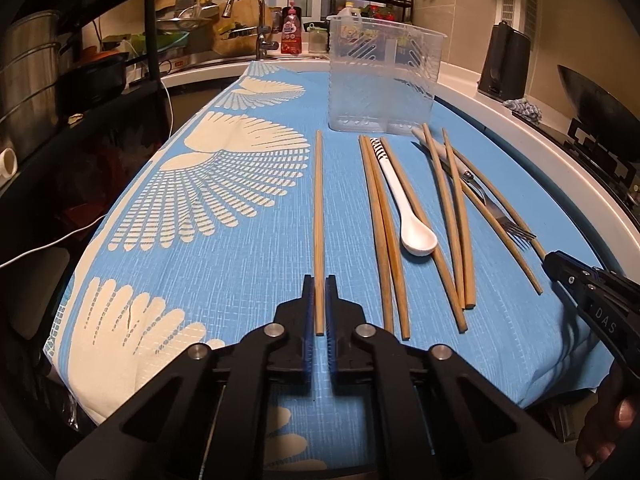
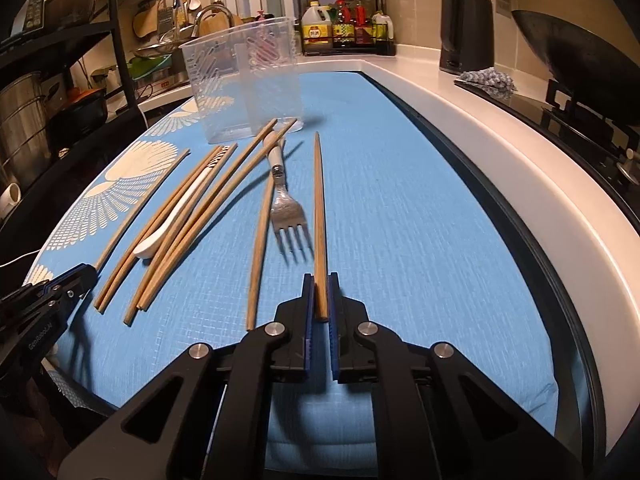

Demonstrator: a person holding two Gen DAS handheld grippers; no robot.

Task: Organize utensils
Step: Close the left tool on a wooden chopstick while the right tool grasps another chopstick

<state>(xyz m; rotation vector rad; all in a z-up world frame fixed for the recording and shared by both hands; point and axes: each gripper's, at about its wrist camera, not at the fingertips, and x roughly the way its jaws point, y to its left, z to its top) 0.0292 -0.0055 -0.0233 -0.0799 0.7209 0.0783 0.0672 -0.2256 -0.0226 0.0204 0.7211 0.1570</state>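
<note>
My left gripper is shut on a wooden chopstick that points away toward the clear plastic utensil holder. My right gripper is shut on another wooden chopstick, also pointing away. Between them on the blue cloth lie several loose chopsticks, a white spoon and a metal fork with a white handle. The holder also shows in the right wrist view. The right gripper shows at the right edge of the left wrist view.
The blue patterned cloth covers the work surface. A white counter rim curves along the right, with a black kettle, a wok and a condiment rack. A sink faucet and pots stand at the back left.
</note>
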